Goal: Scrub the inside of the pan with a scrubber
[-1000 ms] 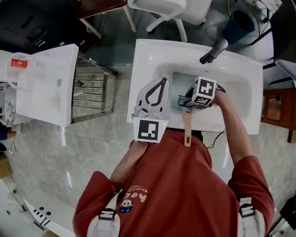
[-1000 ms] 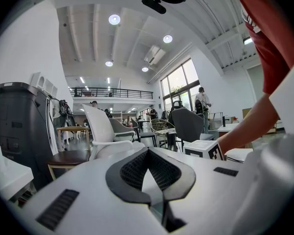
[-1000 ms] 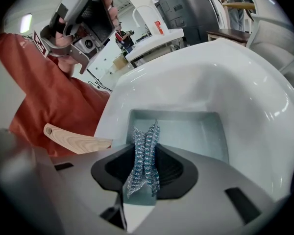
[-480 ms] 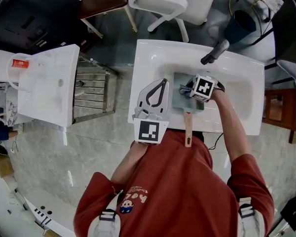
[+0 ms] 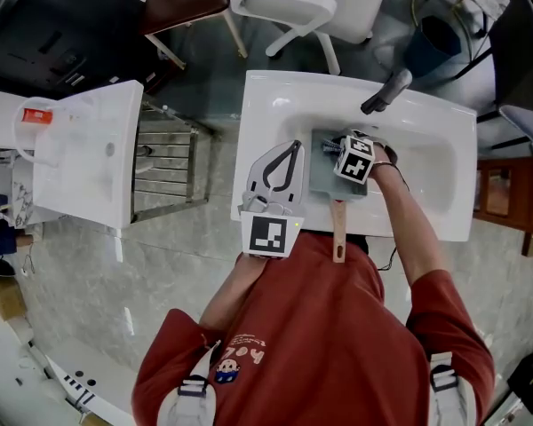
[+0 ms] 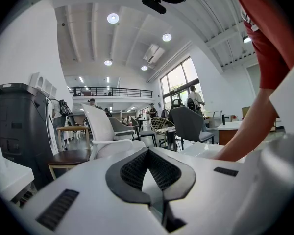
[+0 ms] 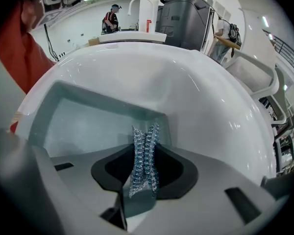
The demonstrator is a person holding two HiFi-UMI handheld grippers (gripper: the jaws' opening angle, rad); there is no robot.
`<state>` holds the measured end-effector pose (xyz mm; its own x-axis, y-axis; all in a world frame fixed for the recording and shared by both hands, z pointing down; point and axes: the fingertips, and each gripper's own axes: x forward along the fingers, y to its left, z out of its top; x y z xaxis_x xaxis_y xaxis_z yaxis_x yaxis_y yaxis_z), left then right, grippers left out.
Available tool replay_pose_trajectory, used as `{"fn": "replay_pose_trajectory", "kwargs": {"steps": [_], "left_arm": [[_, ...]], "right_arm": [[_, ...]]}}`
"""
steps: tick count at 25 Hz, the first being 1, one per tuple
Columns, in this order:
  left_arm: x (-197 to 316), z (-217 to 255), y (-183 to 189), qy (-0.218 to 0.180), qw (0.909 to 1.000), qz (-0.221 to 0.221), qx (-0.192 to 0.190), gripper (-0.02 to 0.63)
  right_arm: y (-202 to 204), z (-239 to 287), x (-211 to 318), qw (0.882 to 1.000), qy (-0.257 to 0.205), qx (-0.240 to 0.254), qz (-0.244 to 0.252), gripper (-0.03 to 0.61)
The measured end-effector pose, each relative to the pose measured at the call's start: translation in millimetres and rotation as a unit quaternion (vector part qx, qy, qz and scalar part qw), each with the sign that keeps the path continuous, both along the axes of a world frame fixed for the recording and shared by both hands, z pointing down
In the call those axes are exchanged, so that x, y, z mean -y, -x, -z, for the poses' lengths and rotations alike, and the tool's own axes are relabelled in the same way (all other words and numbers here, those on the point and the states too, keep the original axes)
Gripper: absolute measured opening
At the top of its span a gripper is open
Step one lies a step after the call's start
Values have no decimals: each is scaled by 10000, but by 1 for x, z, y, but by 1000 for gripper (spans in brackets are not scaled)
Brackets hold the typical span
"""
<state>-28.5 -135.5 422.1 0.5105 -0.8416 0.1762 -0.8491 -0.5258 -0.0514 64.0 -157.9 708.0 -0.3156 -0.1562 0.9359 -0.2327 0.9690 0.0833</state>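
Here, a person in a red shirt is seen from above at a white sink (image 5: 275, 105); a square grey pan (image 5: 324, 183) is set in the basin, its wooden handle (image 5: 338, 233) pointed back over the near rim toward the person; the right gripper (image 5: 333, 153) is held down inside the pan, and its jaws are pinched on a blue knitted scrubber (image 7: 143, 160), gripped upright between the dark pads; in the right gripper view the scrubber is seen near the pan's far wall, though it cannot be told whether the floor of the pan is touched; the left gripper (image 5: 292, 145) is held over the sink's left rim just beside the pan, its jaws pressed together on nothing, so the pan is not steadied by it; a dark tap (image 5: 386, 91) is seen at the back of the sink, and no running water can be made out; the scrubbing is judged to be under way, since the scrubber is already in the pan; no suds or dirt are shown, so how much of the inside has been covered cannot be judged, and the near floor and side walls may be left to do.
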Motion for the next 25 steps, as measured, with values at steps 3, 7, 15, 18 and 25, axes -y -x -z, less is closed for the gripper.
{"fn": "replay_pose_trajectory", "kwargs": {"steps": [3, 7, 15, 18, 25], "left_arm": [[0, 1, 0, -28, 10000, -14, 13, 11], [0, 4, 0, -58, 10000, -5, -23, 11], [-1, 7, 5, -89, 9999, 46, -33, 11], [-1, 7, 7, -80, 9999, 59, -74, 11], [-2, 5, 6, -63, 9999, 44, -105, 11]], "right_arm": [[0, 0, 0, 10000, -16, 8, -12, 132], [0, -1, 0, 10000, -48, -20, -32, 132], [2, 20, -11, 9986, 475, 163, -161, 137], [10, 44, -26, 9967, 750, 307, 97, 137], [24, 76, -65, 9807, 1802, 411, 639, 138]]}}
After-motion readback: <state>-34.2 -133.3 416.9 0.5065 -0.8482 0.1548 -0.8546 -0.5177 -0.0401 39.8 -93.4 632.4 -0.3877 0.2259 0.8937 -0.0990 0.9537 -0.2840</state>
